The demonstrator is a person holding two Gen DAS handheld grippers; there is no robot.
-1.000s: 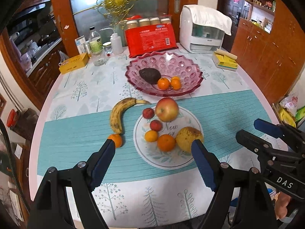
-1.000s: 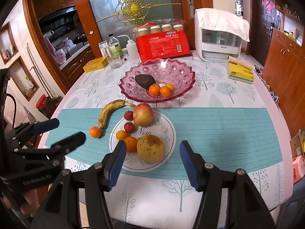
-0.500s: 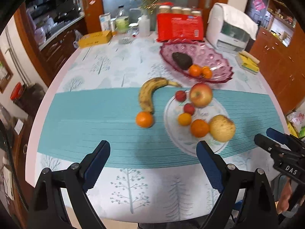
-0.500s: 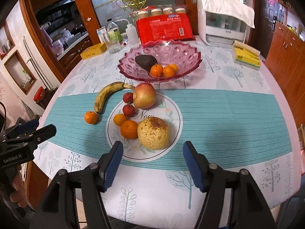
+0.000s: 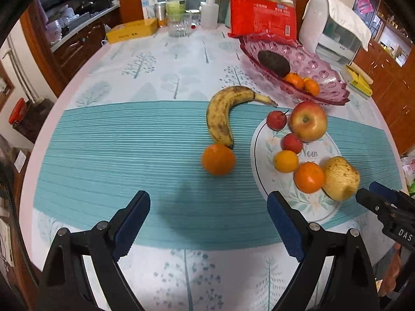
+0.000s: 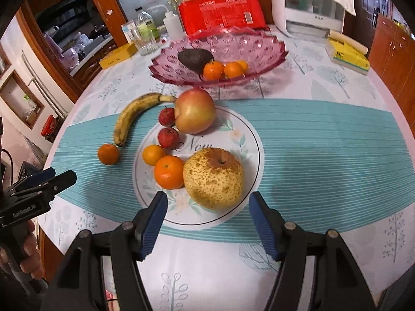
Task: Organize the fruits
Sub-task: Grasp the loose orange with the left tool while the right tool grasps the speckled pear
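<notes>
Fruits lie spread over a round table (image 5: 181, 59) covered with a tree-print cloth and a teal striped band. A loose mandarin (image 5: 218, 159) sits on the teal band, touching the lower tip of a spotted banana (image 5: 220, 115) that curves away from you toward a pink glass bowl (image 6: 259, 51). In that bowl rest a dark avocado (image 6: 195, 58) and a few small mandarins (image 6: 224, 70). Nearer you, a white printed plate (image 6: 241, 140) carries a red-yellow apple (image 6: 195, 111), two small red fruits (image 6: 168, 137), a small yellow-orange citrus (image 6: 153, 154), a larger mandarin on the plate (image 6: 169, 172) and a speckled yellow pear (image 6: 214, 178) that touches that mandarin. Your left gripper (image 5: 208, 216) hangs above the teal band with its blue-padded fingers spread wide and nothing between them; the loose mandarin lies just beyond the gap. Your right gripper (image 6: 207, 215) points down at the near rim of the plate, its fingers moderately apart and holding nothing, with the pear just ahead of the gap. At the far edge of the table stand a red package (image 6: 220, 13), a white appliance (image 6: 308, 7), bottles (image 5: 176, 7) and a yellow box (image 5: 132, 29).
</notes>
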